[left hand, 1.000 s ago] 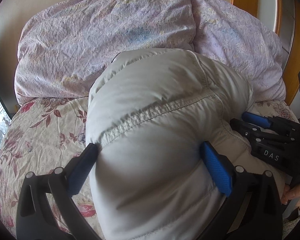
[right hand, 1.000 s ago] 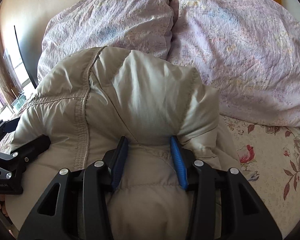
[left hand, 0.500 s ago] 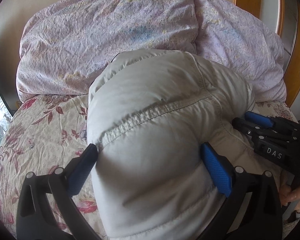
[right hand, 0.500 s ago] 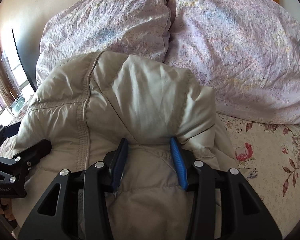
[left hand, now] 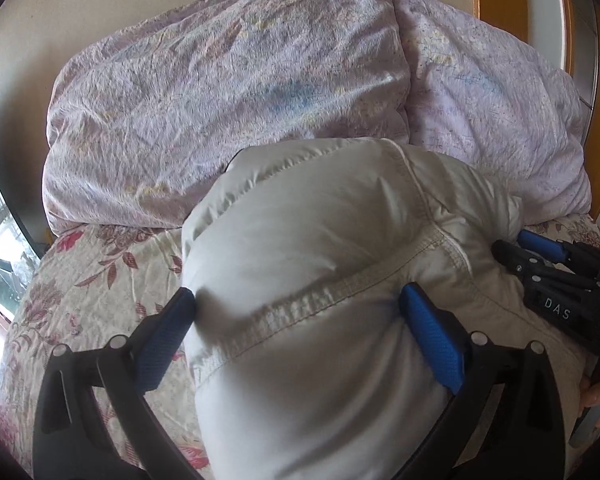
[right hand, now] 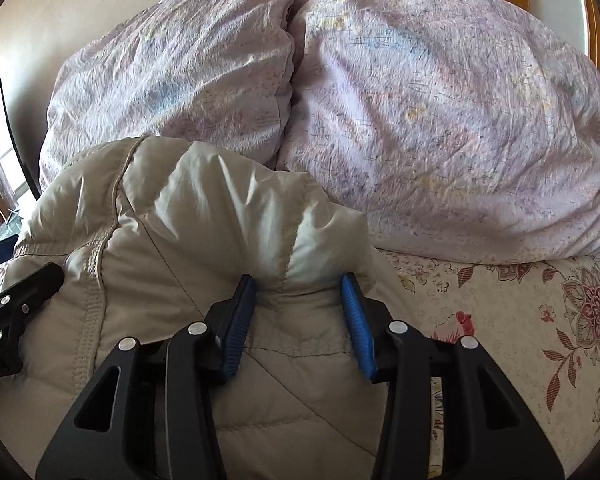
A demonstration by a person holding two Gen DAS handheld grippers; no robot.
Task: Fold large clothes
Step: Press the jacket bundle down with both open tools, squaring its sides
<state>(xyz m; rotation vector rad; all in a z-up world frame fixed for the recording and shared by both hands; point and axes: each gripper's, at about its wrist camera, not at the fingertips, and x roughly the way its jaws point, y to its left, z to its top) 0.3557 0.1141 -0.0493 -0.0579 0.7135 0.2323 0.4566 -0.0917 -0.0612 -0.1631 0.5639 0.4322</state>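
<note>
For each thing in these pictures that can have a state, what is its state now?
puffy jacket: bunched into a bulging roll on the bed, gripped from both sides.
left gripper: shut on a wide bulge of the jacket.
right gripper: shut on a narrower fold of it.
two pillows: lying side by side, touching, behind the jacket.
floral bedsheet: spread flat.

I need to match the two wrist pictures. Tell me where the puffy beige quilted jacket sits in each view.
Left wrist view: the puffy beige quilted jacket fills the centre and bottom, squeezed between the left gripper pads.
Right wrist view: centre-left and bottom, bunched in the right gripper.
Shared landmark: the seam between the two lilac pillows, behind the jacket.
</note>
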